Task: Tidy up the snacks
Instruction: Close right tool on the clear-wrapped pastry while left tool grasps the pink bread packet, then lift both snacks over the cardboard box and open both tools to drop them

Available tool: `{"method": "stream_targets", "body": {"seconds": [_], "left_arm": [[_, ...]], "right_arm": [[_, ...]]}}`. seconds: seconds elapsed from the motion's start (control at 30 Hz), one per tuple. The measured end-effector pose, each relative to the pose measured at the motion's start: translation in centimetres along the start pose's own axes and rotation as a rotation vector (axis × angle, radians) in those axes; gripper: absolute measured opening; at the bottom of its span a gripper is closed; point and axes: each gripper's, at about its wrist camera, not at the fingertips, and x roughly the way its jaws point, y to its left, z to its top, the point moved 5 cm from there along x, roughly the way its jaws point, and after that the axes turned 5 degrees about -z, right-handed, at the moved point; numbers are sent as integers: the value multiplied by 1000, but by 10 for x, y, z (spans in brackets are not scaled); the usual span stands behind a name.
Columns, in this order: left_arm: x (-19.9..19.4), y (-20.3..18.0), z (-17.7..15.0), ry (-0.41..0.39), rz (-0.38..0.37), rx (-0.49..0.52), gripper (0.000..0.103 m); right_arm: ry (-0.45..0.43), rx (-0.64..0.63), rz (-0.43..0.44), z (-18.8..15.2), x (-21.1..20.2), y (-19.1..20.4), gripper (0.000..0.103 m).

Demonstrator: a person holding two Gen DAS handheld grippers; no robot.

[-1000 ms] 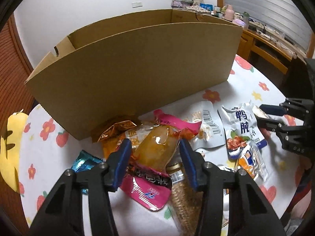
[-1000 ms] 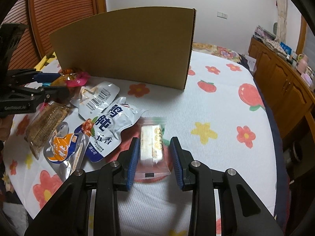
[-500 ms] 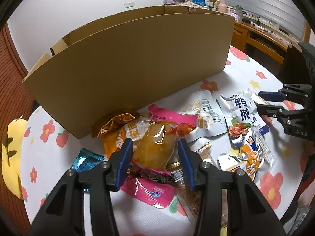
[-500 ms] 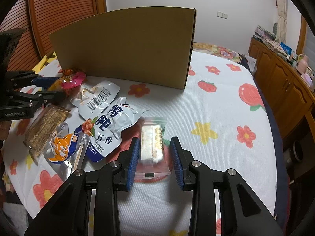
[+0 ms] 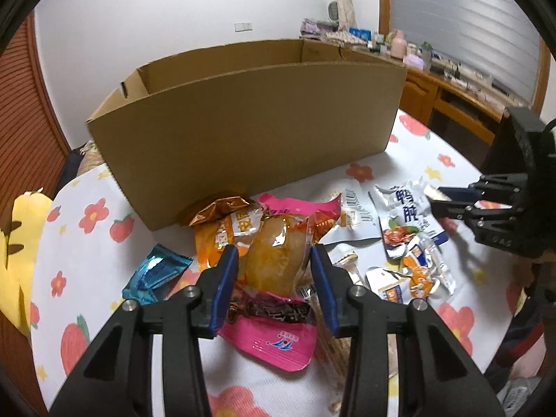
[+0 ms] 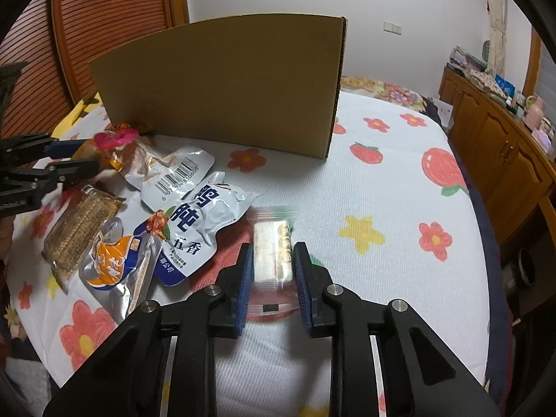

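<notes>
My left gripper (image 5: 274,260) is shut on a pink-edged clear pouch with an orange-brown snack (image 5: 274,260) and holds it above the snack pile, in front of the open cardboard box (image 5: 250,128). My right gripper (image 6: 272,260) is shut on a clear packet of pale biscuits (image 6: 271,253), lifted slightly off the tablecloth. The left gripper also shows in the right wrist view (image 6: 87,160), with the pink pouch top (image 6: 114,139). The right gripper shows in the left wrist view (image 5: 434,201). The box shows in the right wrist view (image 6: 226,83).
On the flowered tablecloth (image 6: 382,187) lie a white-blue pouch (image 6: 198,222), a silver barcode pouch (image 6: 173,177), an orange-silver pouch (image 6: 114,264), a brown bar (image 6: 80,222), a teal packet (image 5: 156,274) and an orange foil pack (image 5: 222,222). Wooden cabinets (image 6: 504,146) stand at the right.
My left gripper has risen and pulled back with the pink pouch, so the box top shows. My right gripper has closed tighter on the biscuit packet and lifted it slightly.
</notes>
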Motion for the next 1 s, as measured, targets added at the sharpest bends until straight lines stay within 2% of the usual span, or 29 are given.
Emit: {"method": "stream_targets", "body": {"seconds": [0.27, 0.47, 1.0], "left_arm": [[-22, 5, -1, -88, -21, -76, 41], [-34, 6, 6, -124, -11, -89, 41], [-78, 7, 40, -234, 22, -53, 41]], "right_arm": [[-45, 10, 5, 0, -8, -1, 19], [-71, 37, 17, 1, -12, -6, 19], [-115, 55, -6, 2, -22, -11, 19]]}}
